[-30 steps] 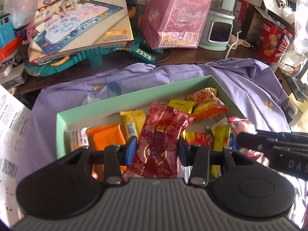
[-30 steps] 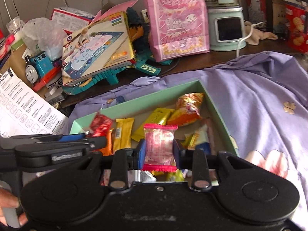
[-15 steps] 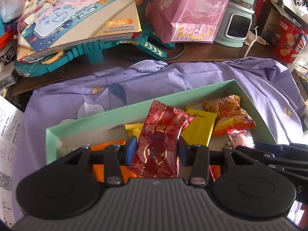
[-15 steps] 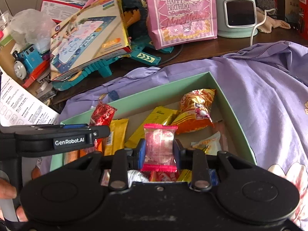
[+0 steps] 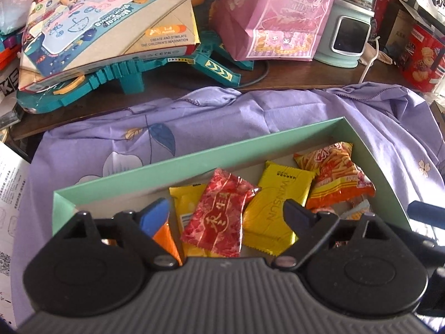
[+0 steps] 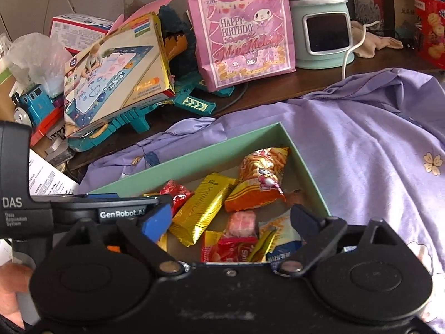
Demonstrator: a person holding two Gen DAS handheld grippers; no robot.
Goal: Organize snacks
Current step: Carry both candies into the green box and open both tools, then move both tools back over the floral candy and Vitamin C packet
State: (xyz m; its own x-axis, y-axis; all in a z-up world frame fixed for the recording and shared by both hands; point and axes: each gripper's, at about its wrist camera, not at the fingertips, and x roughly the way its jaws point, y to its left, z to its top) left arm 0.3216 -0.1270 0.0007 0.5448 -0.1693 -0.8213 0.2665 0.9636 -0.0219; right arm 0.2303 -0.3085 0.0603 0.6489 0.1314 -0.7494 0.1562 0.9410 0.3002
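A mint green box (image 5: 200,158) on a purple cloth holds several snack packets. My left gripper (image 5: 225,208) is open over the box; a red packet (image 5: 219,220) lies loose between its jaws on yellow packets (image 5: 278,203), beside an orange chip bag (image 5: 336,178). My right gripper (image 6: 228,217) is open over the box (image 6: 303,167); a small pink packet (image 6: 241,222) lies below it among red and yellow packets. The left gripper's body (image 6: 83,211) shows at the left of the right wrist view.
Behind the box are a toy box on a teal toy track (image 5: 111,27), a pink birthday bag (image 6: 239,27), a mint appliance (image 6: 322,30) with a white cord and a red tin (image 5: 422,55). Printed paper (image 5: 11,183) lies left. Purple cloth (image 6: 375,153) spreads right.
Both grippers opened. The red packet dropped from the left gripper into the box and the pink packet dropped from the right gripper into the box.
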